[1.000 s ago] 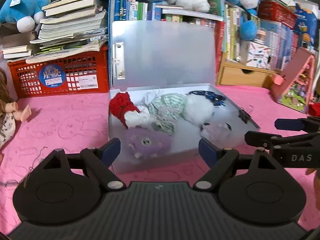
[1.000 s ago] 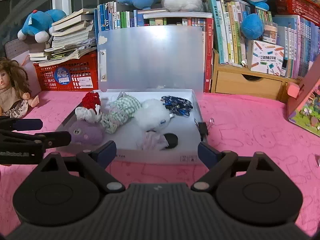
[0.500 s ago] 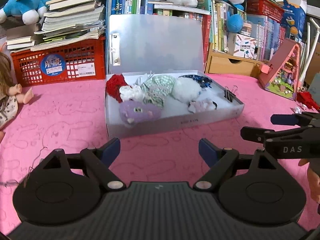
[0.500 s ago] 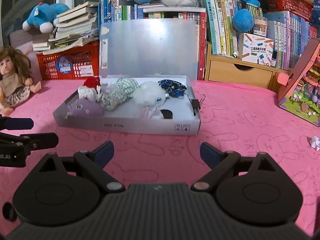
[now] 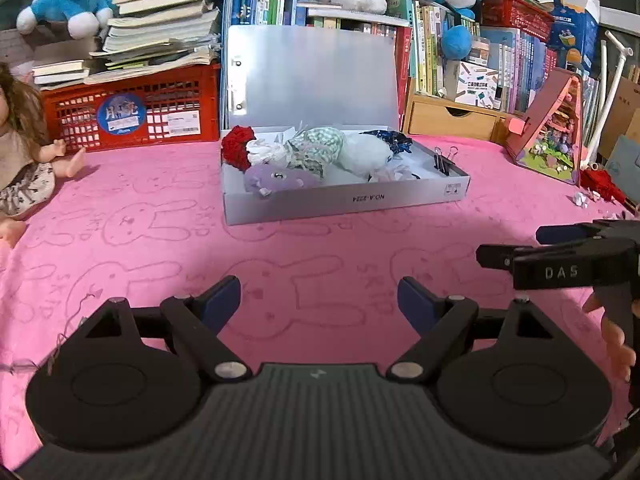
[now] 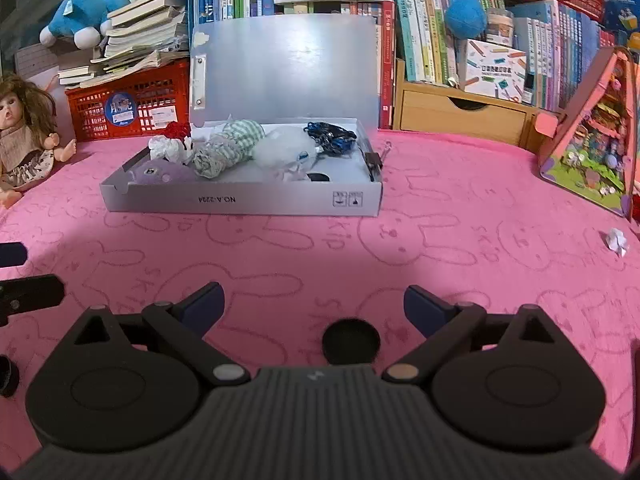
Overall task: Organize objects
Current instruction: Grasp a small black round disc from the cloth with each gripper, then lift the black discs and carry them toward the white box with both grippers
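A grey file box (image 5: pixel 344 200) (image 6: pixel 240 202) lies on the pink cloth with its lid (image 5: pixel 312 76) standing up. Inside it are a red and white plush (image 5: pixel 240 150), a purple plush (image 5: pixel 276 178), a green checked bundle (image 6: pixel 228 146), a white plush (image 6: pixel 286 148) and a blue-black tangle (image 6: pixel 330 136). A black binder clip (image 5: pixel 442 162) sits on its right wall. My left gripper (image 5: pixel 320 300) is open and empty, well short of the box. My right gripper (image 6: pixel 314 306) is still opening, with a black round disc (image 6: pixel 351 342) on the cloth low between its fingers, untouched.
A doll (image 6: pixel 24 132) sits at the left. A red crate (image 5: pixel 128 108) with stacked books, bookshelves and a wooden drawer (image 6: pixel 460 114) line the back. A pink toy house (image 6: pixel 592 136) stands right, a crumpled white paper (image 6: pixel 616 240) near it.
Both grippers have pulled back from the box and sunk toward the cloth, so the box looks smaller. The black disc has come into the right wrist view. The right jaws stand slightly wider.
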